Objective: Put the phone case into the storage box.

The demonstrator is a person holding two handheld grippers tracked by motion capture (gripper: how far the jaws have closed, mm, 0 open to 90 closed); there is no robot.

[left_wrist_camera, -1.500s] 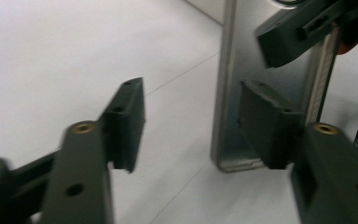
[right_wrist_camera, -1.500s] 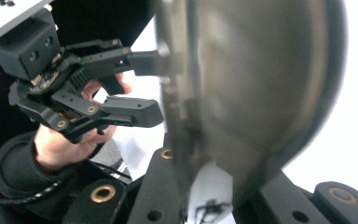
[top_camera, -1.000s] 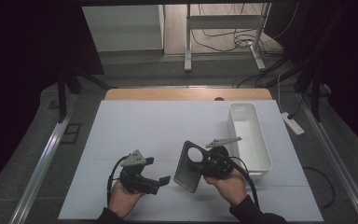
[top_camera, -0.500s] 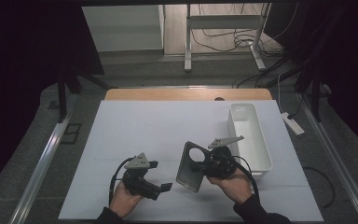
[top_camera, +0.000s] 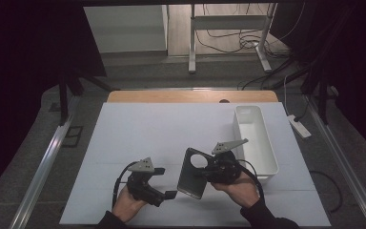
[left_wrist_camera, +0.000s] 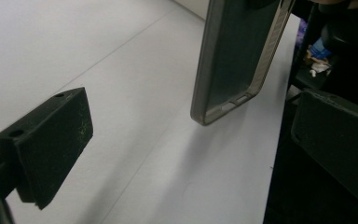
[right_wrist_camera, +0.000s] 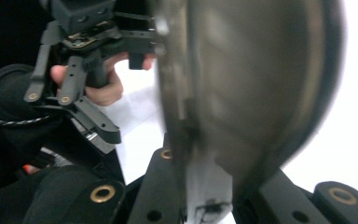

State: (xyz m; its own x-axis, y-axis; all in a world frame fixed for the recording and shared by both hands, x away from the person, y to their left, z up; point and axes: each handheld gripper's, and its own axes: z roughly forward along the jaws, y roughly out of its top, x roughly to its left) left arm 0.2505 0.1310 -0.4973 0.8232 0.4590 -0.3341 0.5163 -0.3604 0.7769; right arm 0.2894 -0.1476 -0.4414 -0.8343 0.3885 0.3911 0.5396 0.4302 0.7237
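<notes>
1. Holding a dark phone case (top_camera: pixel 193 172) off the white table (top_camera: pixel 171 129), the right gripper (top_camera: pixel 208 170) is gripping it by the end with the round camera cutout, jaws clamped on that end. The case is hanging nearly upright, its lower end just above the table near the front edge.
2. Waiting just to the left, the left gripper (top_camera: pixel 170 194) is pointing at the case's lower corner with its jaws wide apart and nothing between them; in the left gripper view the case (left_wrist_camera: pixel 235 56) is hanging between and beyond the two pads (left_wrist_camera: pixel 51 140).
3. Judging the step: this is looking like a handover or a two-handed hold. The next move likely calls for the left jaws to be closing on the case's free end.
4. Counting: one phone case, two grippers, one empty white bin (top_camera: pixel 255 138) to the right.
</notes>
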